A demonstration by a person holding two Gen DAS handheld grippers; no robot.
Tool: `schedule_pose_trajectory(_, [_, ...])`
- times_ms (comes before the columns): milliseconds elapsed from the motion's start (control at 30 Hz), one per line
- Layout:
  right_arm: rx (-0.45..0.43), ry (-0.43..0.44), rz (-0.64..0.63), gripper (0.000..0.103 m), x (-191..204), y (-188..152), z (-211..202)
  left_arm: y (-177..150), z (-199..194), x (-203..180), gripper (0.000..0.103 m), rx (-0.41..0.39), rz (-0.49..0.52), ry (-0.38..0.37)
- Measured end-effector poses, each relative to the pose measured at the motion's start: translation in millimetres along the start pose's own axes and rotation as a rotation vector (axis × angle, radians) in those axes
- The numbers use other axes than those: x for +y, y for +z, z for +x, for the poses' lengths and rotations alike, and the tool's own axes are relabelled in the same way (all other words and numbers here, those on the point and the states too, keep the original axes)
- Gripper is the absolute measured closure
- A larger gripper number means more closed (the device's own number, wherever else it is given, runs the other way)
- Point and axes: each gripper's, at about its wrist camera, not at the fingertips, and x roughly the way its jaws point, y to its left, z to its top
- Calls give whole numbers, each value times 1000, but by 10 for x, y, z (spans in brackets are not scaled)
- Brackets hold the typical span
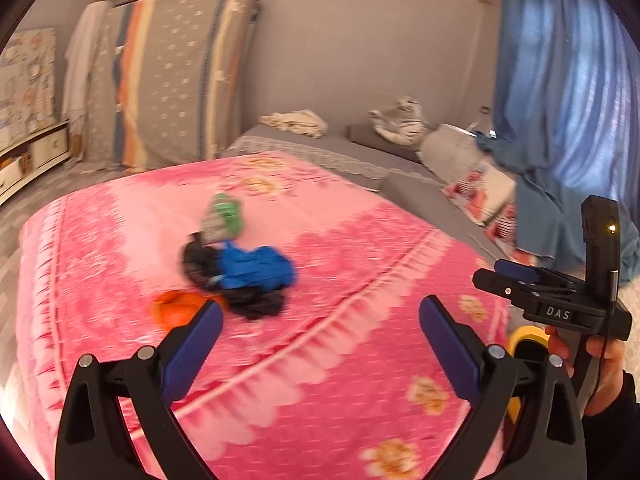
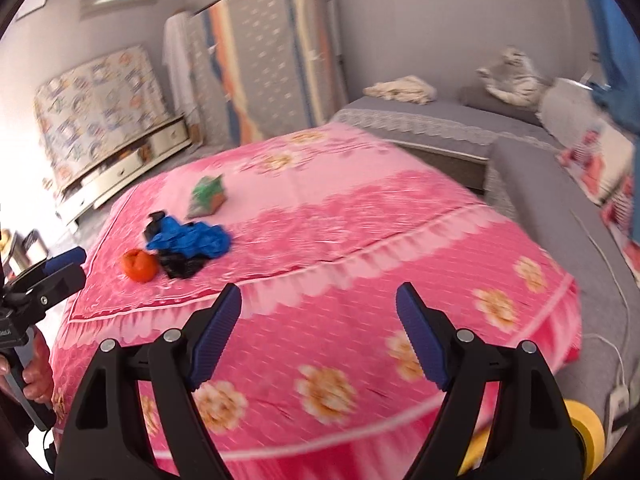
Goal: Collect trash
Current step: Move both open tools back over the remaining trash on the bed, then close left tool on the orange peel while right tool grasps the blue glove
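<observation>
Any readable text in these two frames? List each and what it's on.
"DAS": on the black body of the right claw, seen from the left wrist view.
Green packet on the pink blanket: print too blurred to read.
Left claw body, frame edge: a label, cut off, unreadable.
Nothing else.

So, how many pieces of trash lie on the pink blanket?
4: a green wrapper farthest back, a blue bag before it, a black bag partly under the blue one, and an orange peel to their left. More may be hidden beneath.
</observation>
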Motion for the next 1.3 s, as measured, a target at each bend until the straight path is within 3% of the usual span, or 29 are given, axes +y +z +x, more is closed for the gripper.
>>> schedule_pose_trajectory(500, [122,173,-235,28,1053,334,967,-105,198,822,8,66,-114,116])
schedule_pose_trajectory(933, [224,271,-246,30,1319,529,1460,-135,491,1008,8,153,-150,109])
schedule_pose_trajectory(1067, [269,302,-241,36,1379,554,1618,-135,577,1037,9,180,-156,105])
schedule_pose_trajectory(1300, [334,338,-219,40,1433,612,1938,-166,786,1133,24,250,-203,80])
